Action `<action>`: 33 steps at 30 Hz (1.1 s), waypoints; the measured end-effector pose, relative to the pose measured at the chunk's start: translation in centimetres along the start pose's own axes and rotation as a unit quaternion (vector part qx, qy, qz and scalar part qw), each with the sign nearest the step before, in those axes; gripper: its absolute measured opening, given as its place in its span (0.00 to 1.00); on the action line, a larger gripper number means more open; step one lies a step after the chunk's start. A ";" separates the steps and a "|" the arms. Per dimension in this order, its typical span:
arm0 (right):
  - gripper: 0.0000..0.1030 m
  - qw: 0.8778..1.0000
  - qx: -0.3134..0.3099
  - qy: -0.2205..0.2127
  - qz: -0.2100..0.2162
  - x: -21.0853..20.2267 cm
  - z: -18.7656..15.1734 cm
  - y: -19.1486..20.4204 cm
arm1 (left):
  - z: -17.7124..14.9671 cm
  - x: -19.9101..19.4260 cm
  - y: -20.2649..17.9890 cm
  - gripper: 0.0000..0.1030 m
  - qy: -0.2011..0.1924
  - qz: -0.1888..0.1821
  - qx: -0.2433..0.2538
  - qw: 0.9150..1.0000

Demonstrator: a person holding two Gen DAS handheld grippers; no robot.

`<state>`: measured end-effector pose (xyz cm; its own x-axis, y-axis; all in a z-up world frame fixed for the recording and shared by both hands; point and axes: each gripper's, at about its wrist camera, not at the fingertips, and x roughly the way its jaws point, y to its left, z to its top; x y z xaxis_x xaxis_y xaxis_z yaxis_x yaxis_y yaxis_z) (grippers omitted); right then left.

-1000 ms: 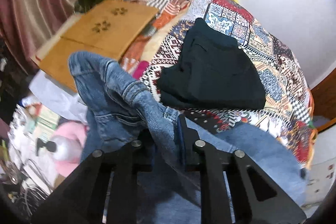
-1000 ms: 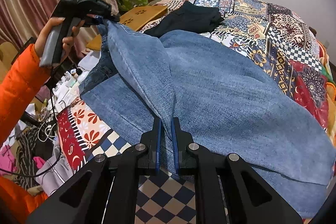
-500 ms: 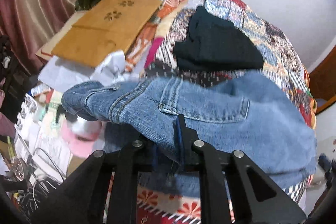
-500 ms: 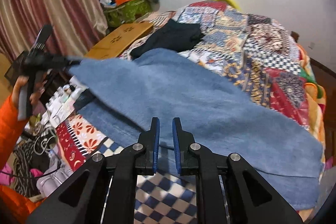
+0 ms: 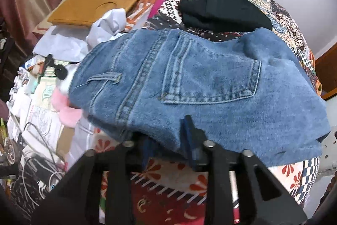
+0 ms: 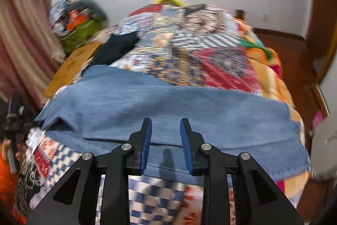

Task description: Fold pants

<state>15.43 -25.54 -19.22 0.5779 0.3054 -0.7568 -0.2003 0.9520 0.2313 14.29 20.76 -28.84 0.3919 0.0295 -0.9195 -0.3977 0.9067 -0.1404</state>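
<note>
Blue denim pants (image 5: pixel 206 81) lie folded across patchwork-quilted bed (image 6: pixel 189 52). Left tool (image 5: pixel 168 140) just parted, waistband edge between its pads; right tool (image 6: pixel 165 140) just parted, over hem.

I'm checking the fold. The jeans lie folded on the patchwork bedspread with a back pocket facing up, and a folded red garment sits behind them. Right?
One thing is wrong: the folded garment behind the jeans is black, not red, as the left wrist view shows. The rest holds.

Both hand-held grippers, left (image 5: pixel 166 140) and right (image 6: pixel 165 140), tilted downward, jaws just opening, parted.
</note>
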 end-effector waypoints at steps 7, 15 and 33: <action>0.46 0.996 0.060 -0.008 -0.071 -1.1 -1.2 -5.7 | 0.7 -3.4 0.5 0.42 -0.021 -0.011 0.009 1.000; 0.52 0.987 0.105 -0.001 -0.124 -0.8 -2.2 -10.9 | 3.6 -8.2 -2.2 0.76 -0.112 0.031 0.034 0.993; 0.52 0.969 0.203 0.035 -0.138 5.0 -3.2 -18.6 | 7.3 1.2 -18.8 0.83 -0.052 0.023 0.193 0.980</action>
<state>19.50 -41.81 -29.24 0.5081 0.0492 -0.8599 0.2896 0.9305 0.2244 28.31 6.83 -24.62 0.4710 0.0993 -0.8766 -0.0822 0.9943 0.0685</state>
